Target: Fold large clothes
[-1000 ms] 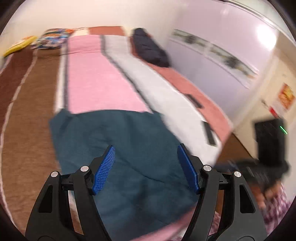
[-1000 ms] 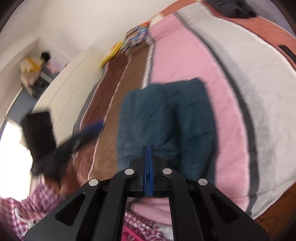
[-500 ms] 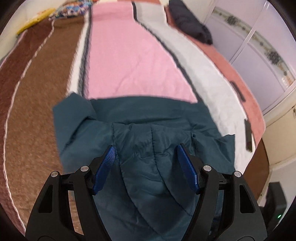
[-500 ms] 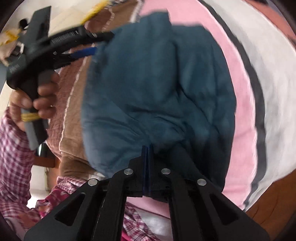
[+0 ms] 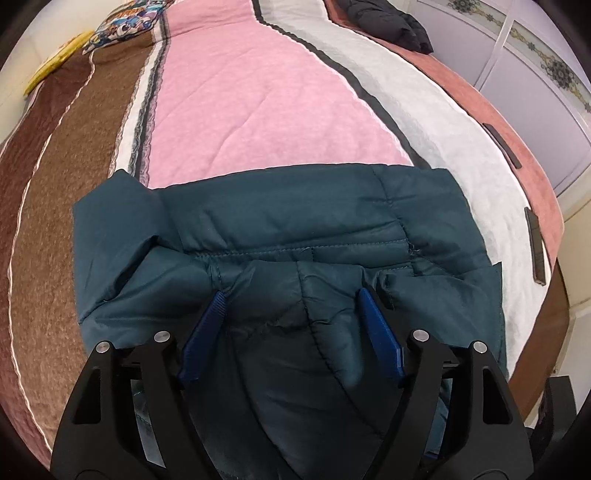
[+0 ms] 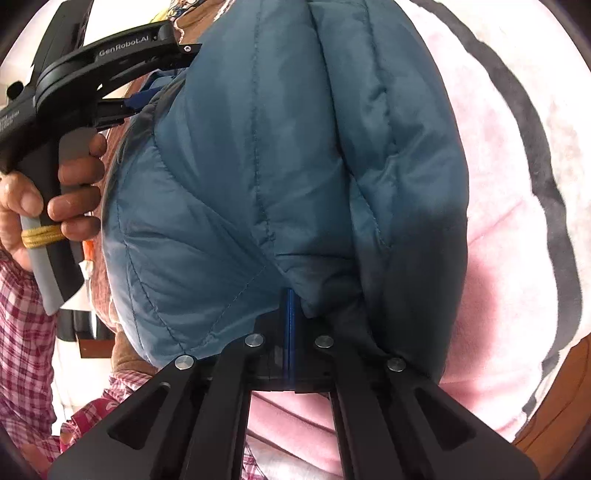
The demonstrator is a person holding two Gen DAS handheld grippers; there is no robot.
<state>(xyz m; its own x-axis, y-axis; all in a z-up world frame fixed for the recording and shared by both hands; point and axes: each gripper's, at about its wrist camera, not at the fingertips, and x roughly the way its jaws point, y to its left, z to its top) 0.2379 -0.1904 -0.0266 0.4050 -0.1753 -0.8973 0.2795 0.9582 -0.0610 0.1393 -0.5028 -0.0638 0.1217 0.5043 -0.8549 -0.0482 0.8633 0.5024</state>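
A dark teal quilted jacket [image 5: 295, 229] lies folded on the striped bed cover [image 5: 258, 92]. My left gripper [image 5: 291, 295] is open, its blue fingers straddling a raised fold of the jacket at its near edge. In the right wrist view the jacket [image 6: 277, 147] fills the frame. My right gripper [image 6: 290, 295] is shut, and the jacket's near edge bunches right at its tips. The left gripper's body [image 6: 110, 55] shows at the jacket's far left side, held by a hand [image 6: 70, 184].
A black garment [image 5: 384, 18] lies at the bed's far end. A patterned pillow [image 5: 125, 26] and a yellow item [image 5: 55, 62] sit at the far left. Two dark flat remotes [image 5: 535, 251] lie by the bed's right edge. A wardrobe [image 5: 546, 74] stands right.
Both grippers have moved in close to the jacket. The left gripper has dropped over the jacket's near fold. The jacket now fills the right wrist view.
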